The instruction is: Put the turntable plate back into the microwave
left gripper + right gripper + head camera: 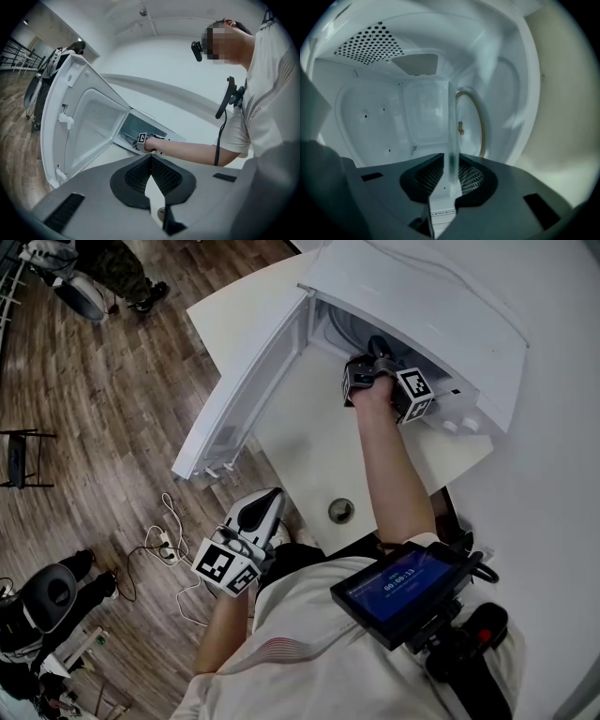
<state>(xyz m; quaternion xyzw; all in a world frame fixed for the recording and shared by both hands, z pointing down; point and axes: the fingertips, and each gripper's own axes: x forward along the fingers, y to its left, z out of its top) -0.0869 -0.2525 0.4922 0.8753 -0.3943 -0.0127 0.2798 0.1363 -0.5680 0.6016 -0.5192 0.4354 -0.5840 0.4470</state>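
Observation:
The white microwave [422, 306] stands on a white table [305, 451] with its door [244, 390] swung wide open. My right gripper [370, 357] reaches into the cavity. In the right gripper view the clear glass turntable plate [451, 117] shows edge-on as a thin strip running away from the jaws. My right gripper [451, 166] is shut on the plate's rim. The roller ring [480, 122] and the centre hub [460, 127] lie on the cavity floor just beside the plate. My left gripper [265, 505] hangs back near the table's front edge. Its jaws [151, 161] are shut and empty.
A small round metal fitting [341, 511] sits in the tabletop near the front edge. The open door [79, 126] juts out to the left over the wooden floor. Cables [164, 545] and dark gear [52, 592] lie on the floor at the left.

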